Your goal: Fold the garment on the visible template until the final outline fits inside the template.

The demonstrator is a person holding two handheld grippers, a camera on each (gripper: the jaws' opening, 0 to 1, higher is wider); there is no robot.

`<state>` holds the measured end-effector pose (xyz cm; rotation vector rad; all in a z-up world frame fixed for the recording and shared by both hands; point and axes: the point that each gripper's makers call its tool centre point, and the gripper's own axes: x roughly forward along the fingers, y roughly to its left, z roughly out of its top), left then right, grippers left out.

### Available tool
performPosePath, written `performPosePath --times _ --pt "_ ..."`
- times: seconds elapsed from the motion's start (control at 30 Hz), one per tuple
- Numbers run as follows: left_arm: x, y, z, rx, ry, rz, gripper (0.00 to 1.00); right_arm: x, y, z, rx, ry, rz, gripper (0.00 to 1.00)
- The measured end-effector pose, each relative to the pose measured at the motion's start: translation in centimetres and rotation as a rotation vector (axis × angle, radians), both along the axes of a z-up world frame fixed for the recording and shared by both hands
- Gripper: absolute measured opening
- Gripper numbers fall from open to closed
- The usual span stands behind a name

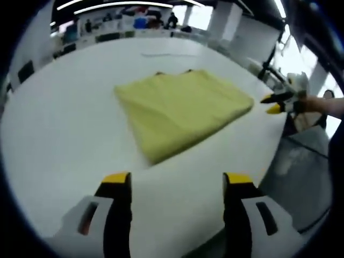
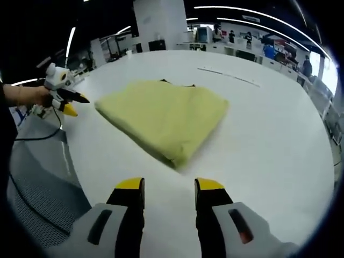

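In the left gripper view my left tool (image 1: 177,185), grey-bodied with black jaws tipped in yellow, rises from six o'clock with its jaws spread wide and nothing between them. It hangs over the near edge of the broad white desk (image 1: 64,123), clear of the cloth. Just beyond the tips, toward twelve o'clock, lies the pale yellow folded fabric garment (image 1: 180,107), a flat, roughly four-sided packet resting on the desk with one corner pointing back at my jaws. Two small dark bits peek out along its far edge; I cannot tell what they are. At three o'clock my right tool (image 1: 273,104) comes in over the desk's edge, held in a hand (image 1: 317,105), its yellow tips just beside the garment's right corner but apart from it.

In the right gripper view my right tool (image 2: 169,185) stands up from six o'clock, jaws parted and holding nothing. The garment (image 2: 164,115) sits ahead at twelve o'clock, one folded corner nearest my tips, not touching them. At nine o'clock the left tool (image 2: 72,106) shows off the desk's (image 2: 269,140) rim, a dark cable trailing below it. A thin pale line marks the desk beyond the garment, toward one o'clock.
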<state>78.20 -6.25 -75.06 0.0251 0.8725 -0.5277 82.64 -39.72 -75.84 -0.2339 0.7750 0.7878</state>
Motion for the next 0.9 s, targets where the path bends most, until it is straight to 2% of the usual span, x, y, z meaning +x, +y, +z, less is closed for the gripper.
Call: performPosePath --times 0.23,0.67,0.9 --pt "1.2 0.7 -1.0 0.024 -0.024 0.001 0.46 1.1 0.2 -0.9 -0.012 0.001 -0.014 0.27" --pt "2.8 1.3 -2.2 0.036 -0.04 0.016 0.3 2.9 1.0 -1.0 -0.002 -0.018 -0.031 0.14" --pt "3.2 1.0 -2.2 0.05 -0.045 0.009 0.22 2.9 0.9 -1.4 -0.002 -0.006 -0.054 0.05"
